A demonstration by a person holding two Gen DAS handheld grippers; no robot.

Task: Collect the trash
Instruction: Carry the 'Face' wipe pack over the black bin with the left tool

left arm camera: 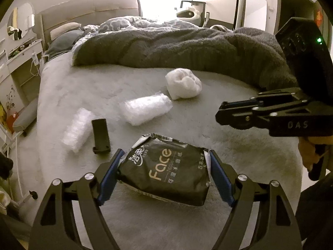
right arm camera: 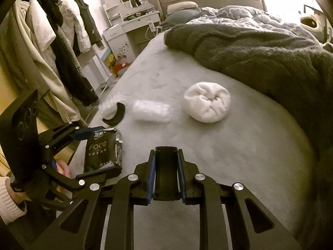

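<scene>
1. The left claw (left arm camera: 164, 179) stands fairly wide with the black tissue pack (left arm camera: 166, 168) square between its blue pads; both pads look to be touching the pack's short ends, so I judge it gripped, low centre of the left view.
2. The pack's long axis runs across the claw, pad to pad, and it lies flat on the bed (left arm camera: 239, 145).
3. The right claw (right arm camera: 167, 177) is narrow, clamped on a small black clip (right arm camera: 166, 173), bottom centre of its own view; it hangs right of the pack and cannot take more.
4. Beyond the pack, left of centre in the left view, lies another black clip (left arm camera: 101, 135), its long axis pointing away from the claw.
5. Beside that clip is a bubble-wrap roll (left arm camera: 78, 129); a second wrap piece (left arm camera: 145, 109) sits mid-frame.
6. Farthest out, a white wad (left arm camera: 183, 83) rests just before the grey blanket (left arm camera: 187, 45). All of it lies nearer the left hand, I judge.
</scene>
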